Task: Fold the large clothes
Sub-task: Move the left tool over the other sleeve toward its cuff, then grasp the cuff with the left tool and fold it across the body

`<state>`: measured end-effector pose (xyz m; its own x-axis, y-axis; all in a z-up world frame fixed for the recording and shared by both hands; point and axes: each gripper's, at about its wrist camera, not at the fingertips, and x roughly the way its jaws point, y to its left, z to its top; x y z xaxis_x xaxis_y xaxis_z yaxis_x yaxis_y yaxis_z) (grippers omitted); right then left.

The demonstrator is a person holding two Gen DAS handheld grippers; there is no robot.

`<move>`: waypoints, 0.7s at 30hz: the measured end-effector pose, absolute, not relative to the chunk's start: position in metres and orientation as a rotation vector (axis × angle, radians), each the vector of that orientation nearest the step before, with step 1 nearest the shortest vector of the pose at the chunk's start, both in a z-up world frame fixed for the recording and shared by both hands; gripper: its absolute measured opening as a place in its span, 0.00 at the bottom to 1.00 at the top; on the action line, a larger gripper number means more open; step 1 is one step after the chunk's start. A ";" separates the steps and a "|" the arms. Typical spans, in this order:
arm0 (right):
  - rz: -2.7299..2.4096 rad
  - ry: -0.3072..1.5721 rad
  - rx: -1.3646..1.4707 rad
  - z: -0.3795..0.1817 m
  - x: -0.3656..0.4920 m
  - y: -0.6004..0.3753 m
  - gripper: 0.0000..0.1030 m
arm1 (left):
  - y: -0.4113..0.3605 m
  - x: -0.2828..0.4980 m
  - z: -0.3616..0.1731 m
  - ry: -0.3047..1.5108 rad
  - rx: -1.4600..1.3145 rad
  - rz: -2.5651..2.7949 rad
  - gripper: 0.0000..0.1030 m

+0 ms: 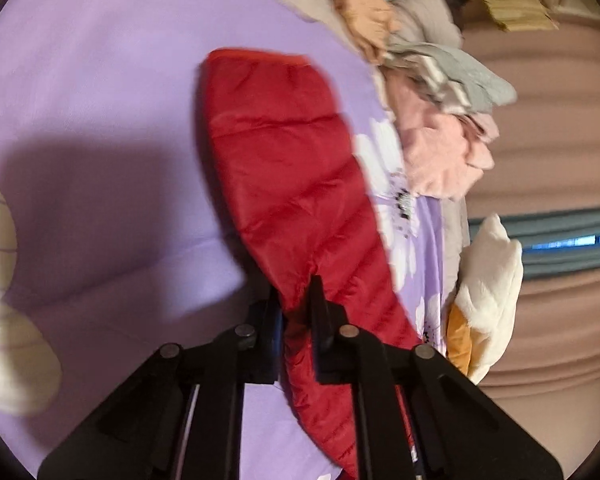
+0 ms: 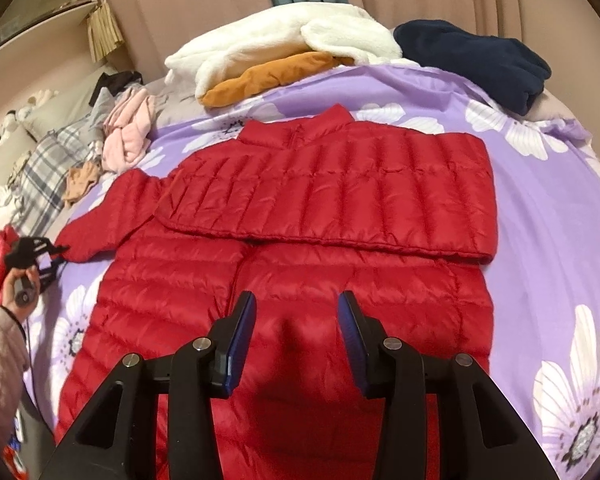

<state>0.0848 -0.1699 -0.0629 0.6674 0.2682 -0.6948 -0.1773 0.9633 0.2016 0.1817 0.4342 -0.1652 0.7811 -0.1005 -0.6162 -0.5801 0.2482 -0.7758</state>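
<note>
Left wrist view: we see the red puffer jacket's sleeve (image 1: 296, 184) running from upper centre down to the bottom, lying on the purple flowered bedspread (image 1: 100, 100). A heap of pink, grey and tan clothes (image 1: 428, 92) crowds the upper right. Our left gripper (image 1: 296, 312) is clamped tight on the sleeve near its lower end.

Right wrist view: the red puffer jacket (image 2: 324, 208) lies flat mid-frame, one sleeve folded across the chest. White and orange clothes (image 2: 276, 60) and a navy garment (image 2: 476, 60) sit beyond its collar. Our right gripper (image 2: 296, 340) hovers partly spread over the hem, gripping nothing.
</note>
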 end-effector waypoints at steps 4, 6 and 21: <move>0.241 0.792 0.113 -0.059 0.081 -0.176 0.41 | 0.408 0.192 -0.119 0.614 -1.136 0.311 0.06; 0.238 0.787 0.129 -0.058 0.078 -0.180 0.41 | 0.388 0.197 -0.088 0.600 -1.025 0.281 0.06; 0.221 0.752 0.204 -0.052 0.051 -0.210 0.41 | 0.118 0.214 0.033 0.592 -0.279 -0.141 0.10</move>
<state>0.0508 -0.2102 -0.0517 0.7094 0.2704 -0.6509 -0.1252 0.9571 0.2612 0.2140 0.1180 0.0332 0.8218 -0.2104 -0.5296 0.0516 0.9530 -0.2986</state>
